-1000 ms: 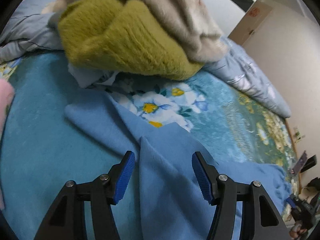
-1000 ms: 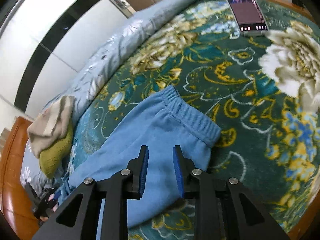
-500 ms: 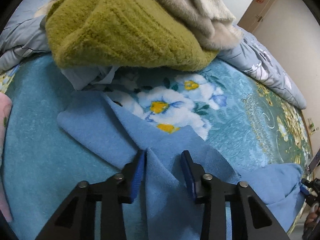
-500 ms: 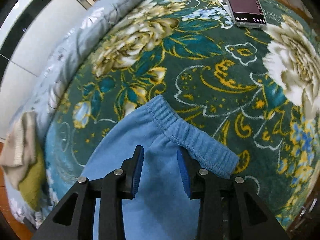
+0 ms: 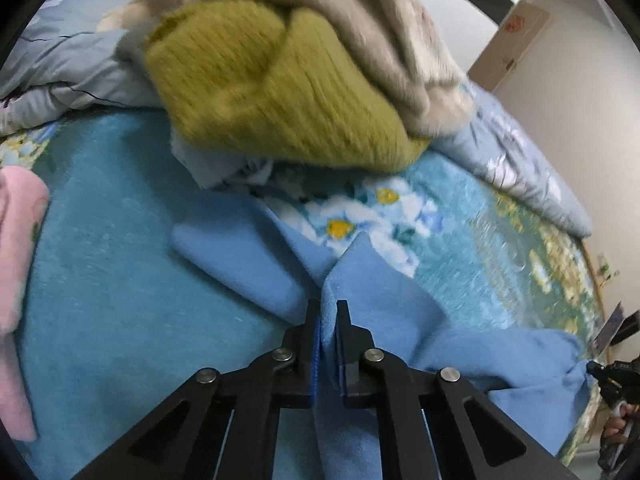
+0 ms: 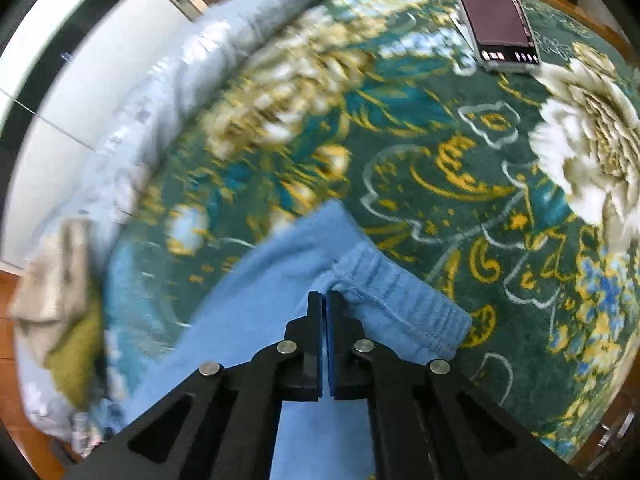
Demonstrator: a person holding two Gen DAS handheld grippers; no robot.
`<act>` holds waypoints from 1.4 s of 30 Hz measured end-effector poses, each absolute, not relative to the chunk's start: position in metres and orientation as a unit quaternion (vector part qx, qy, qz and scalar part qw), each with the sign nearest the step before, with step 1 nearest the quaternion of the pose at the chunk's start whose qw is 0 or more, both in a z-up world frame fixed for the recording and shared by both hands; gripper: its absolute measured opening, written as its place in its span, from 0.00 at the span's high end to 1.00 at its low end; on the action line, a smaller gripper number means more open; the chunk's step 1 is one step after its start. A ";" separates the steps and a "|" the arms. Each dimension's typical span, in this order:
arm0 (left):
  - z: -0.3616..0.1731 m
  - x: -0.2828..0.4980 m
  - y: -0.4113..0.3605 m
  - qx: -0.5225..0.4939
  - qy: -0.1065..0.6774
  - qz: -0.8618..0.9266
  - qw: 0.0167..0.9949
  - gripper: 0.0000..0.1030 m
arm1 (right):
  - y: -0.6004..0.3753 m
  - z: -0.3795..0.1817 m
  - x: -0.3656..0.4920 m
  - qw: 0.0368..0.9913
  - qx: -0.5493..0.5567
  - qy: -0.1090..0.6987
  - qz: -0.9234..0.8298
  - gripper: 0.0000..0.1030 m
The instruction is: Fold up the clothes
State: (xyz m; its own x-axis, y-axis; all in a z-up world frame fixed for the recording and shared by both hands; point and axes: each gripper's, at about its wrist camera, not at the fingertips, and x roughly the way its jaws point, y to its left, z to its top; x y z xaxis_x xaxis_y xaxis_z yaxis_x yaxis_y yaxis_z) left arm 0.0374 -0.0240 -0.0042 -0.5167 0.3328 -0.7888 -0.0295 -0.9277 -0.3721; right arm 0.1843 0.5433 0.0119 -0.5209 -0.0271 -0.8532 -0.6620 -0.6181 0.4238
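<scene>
Light blue sweatpants [image 5: 384,304] lie across the flowered bed blanket [image 5: 100,280]. My left gripper [image 5: 328,312] is shut on a raised fold of the pant-leg cloth near the leg ends. In the right wrist view the elastic waistband [image 6: 404,300] of the sweatpants [image 6: 260,300] lies on the dark green part of the blanket [image 6: 440,128]. My right gripper [image 6: 325,300] is shut on the cloth at the waistband, which bunches up at its tips.
A stack of folded clothes, an olive knit sweater [image 5: 280,92] under a beige garment [image 5: 380,20], sits just beyond the pant legs. A pink garment [image 5: 16,248] lies at the left. A pale blue quilt [image 5: 520,160] runs along the wall. A phone [image 6: 496,12] lies on the blanket.
Both grippers have closed from open onto the sweatpants: the left on the leg cloth, the right at the waistband. The cloth now bunches up between the jaws.
</scene>
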 end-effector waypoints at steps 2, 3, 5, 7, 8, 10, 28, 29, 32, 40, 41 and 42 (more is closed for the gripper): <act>0.016 0.041 -0.034 -0.458 -0.168 0.866 0.108 0.94 | 0.545 0.030 0.187 0.189 -0.424 0.391 0.795 0.99; 0.027 0.043 -0.039 -0.446 -0.172 0.871 0.111 0.94 | 0.545 0.039 0.188 0.184 -0.416 0.387 0.802 0.99; 0.048 0.052 -0.046 -0.422 -0.171 0.883 0.116 0.94 | 0.541 0.054 0.187 0.176 -0.408 0.376 0.813 0.99; 0.068 0.061 -0.051 -0.399 -0.167 0.894 0.119 0.94 | 0.539 0.057 0.189 0.175 -0.412 0.370 0.814 0.99; 0.075 0.067 -0.053 -0.389 -0.164 0.898 0.120 0.94 | 0.538 0.055 0.190 0.175 -0.414 0.372 0.812 0.99; 0.084 0.078 -0.056 -0.374 -0.160 0.906 0.119 0.94 | 0.539 0.049 0.195 0.175 -0.413 0.383 0.808 0.99; 0.028 0.059 -0.072 -0.452 -0.152 0.877 0.056 0.96 | 0.542 0.067 0.217 0.134 -0.395 0.362 0.834 0.99; 0.020 0.053 -0.071 -0.462 -0.148 0.873 0.043 0.96 | 0.543 0.063 0.217 0.136 -0.399 0.364 0.831 0.99; 0.000 0.038 -0.070 -0.485 -0.149 0.861 0.021 0.95 | 0.548 0.050 0.215 0.145 -0.413 0.373 0.818 0.98; -0.034 0.011 -0.057 -0.525 -0.139 0.840 0.005 0.64 | 0.565 0.018 0.200 0.203 -0.449 0.394 0.776 0.85; -0.037 0.010 -0.056 -0.527 -0.140 0.838 0.005 0.62 | 0.566 0.013 0.197 0.210 -0.454 0.399 0.769 0.73; -0.039 0.009 -0.055 -0.530 -0.137 0.837 0.003 0.60 | 0.567 0.009 0.194 0.215 -0.456 0.403 0.764 0.70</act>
